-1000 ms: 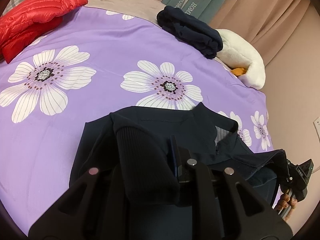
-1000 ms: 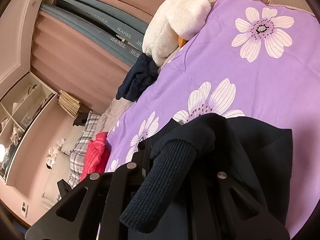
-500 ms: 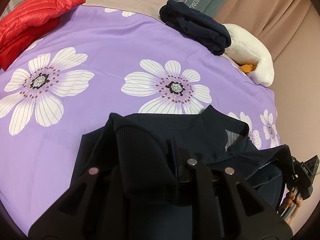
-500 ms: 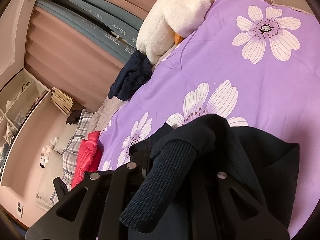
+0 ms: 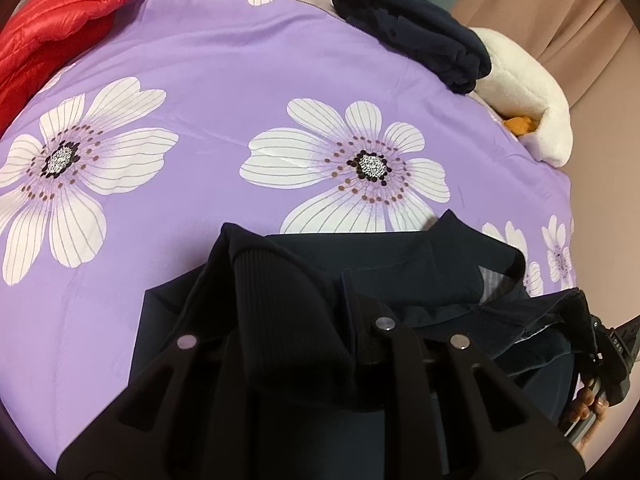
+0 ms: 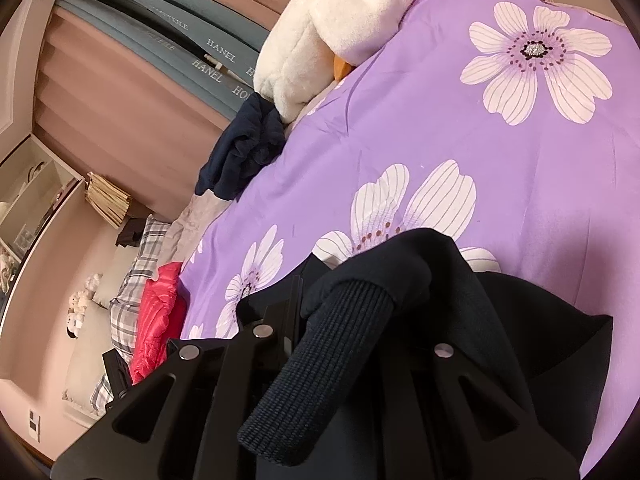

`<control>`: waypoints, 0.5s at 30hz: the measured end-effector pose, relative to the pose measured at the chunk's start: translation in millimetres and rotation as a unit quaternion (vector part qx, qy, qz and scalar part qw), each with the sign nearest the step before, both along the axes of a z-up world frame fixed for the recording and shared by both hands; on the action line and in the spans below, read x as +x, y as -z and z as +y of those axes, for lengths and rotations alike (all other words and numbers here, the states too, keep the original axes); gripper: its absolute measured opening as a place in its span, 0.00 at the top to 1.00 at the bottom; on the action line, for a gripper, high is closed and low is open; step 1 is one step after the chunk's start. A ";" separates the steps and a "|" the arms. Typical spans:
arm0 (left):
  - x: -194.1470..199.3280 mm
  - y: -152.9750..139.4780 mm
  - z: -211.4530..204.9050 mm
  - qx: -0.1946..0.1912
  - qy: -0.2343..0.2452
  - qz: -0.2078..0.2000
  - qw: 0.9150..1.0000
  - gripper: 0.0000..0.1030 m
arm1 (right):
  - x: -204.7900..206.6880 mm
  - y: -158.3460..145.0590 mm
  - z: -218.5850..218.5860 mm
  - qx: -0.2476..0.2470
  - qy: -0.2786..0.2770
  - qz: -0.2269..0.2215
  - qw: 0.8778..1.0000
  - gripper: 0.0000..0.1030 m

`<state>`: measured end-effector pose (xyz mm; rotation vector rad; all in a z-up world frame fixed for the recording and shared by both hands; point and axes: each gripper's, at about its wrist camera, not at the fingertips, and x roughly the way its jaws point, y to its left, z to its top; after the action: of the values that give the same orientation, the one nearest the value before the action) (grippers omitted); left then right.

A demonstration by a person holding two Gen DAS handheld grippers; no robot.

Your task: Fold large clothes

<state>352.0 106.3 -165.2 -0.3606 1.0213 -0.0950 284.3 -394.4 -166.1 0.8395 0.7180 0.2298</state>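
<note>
A dark navy jacket (image 5: pixel 400 264) lies on the purple flowered bedspread (image 5: pixel 224 80), near its front edge. My left gripper (image 5: pixel 292 300) is shut on one ribbed cuff (image 5: pixel 280 304) of the jacket, which drapes over its fingers. My right gripper (image 6: pixel 352 300) is shut on the other ribbed cuff (image 6: pixel 320 364), with the sleeve bunched above it. The right gripper also shows at the right edge of the left wrist view (image 5: pixel 600 344), holding jacket fabric. The gripper fingertips are hidden by cloth.
A red puffer jacket (image 5: pixel 60 20) lies at the bed's far left. A folded navy garment (image 5: pixel 412 36) and a white plush toy (image 5: pixel 528 96) sit at the far edge. Curtains and a wall stand behind. A plaid pillow (image 6: pixel 132 280) shows in the right wrist view.
Both grippers have moved forward over the bed with the cuffs held. The sleeves and jacket top have shifted a little toward the far side.
</note>
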 end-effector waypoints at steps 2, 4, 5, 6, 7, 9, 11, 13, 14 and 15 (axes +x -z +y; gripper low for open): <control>3.2 1.4 -2.4 0.006 0.003 0.002 1.000 0.82 | 2.1 1.8 -0.3 -0.001 0.001 0.004 1.000 0.89; 5.5 2.0 -4.6 0.012 0.005 0.003 1.000 0.82 | 3.8 4.0 -0.9 -0.001 0.002 0.007 1.000 0.89; 7.0 2.5 -5.9 0.016 0.007 0.004 1.000 0.82 | 4.5 5.0 -1.3 0.000 0.003 0.009 1.000 0.89; 8.6 2.9 -7.0 0.019 0.008 0.005 1.000 0.82 | 5.3 6.5 -1.9 0.001 0.004 0.011 1.000 0.89; 9.8 3.4 -7.9 0.021 0.009 0.006 1.000 0.82 | 5.7 7.1 -2.1 0.001 0.005 0.013 1.000 0.89; 13.4 5.1 -9.8 0.027 0.010 0.009 1.000 0.82 | 7.3 9.2 -2.5 0.001 0.007 0.020 1.000 0.89; 15.9 7.1 -10.4 0.030 0.010 0.013 0.999 0.81 | 8.9 10.5 -2.1 -0.002 0.008 0.024 1.000 0.89; 18.5 9.4 -11.0 0.032 0.008 0.017 0.999 0.81 | 10.4 11.3 -1.9 -0.004 0.008 0.027 1.000 0.89; 20.1 10.7 -11.4 0.033 0.008 0.018 0.999 0.81 | 11.4 11.5 -2.0 -0.004 0.007 0.028 1.000 0.89; 21.2 12.0 -11.5 0.034 0.008 0.020 0.999 0.81 | 12.0 11.8 -1.8 -0.005 0.007 0.029 1.000 0.89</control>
<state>373.2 94.8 -177.2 -0.2939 1.0640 -0.0675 296.3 -396.2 -177.8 0.8439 0.7658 0.1896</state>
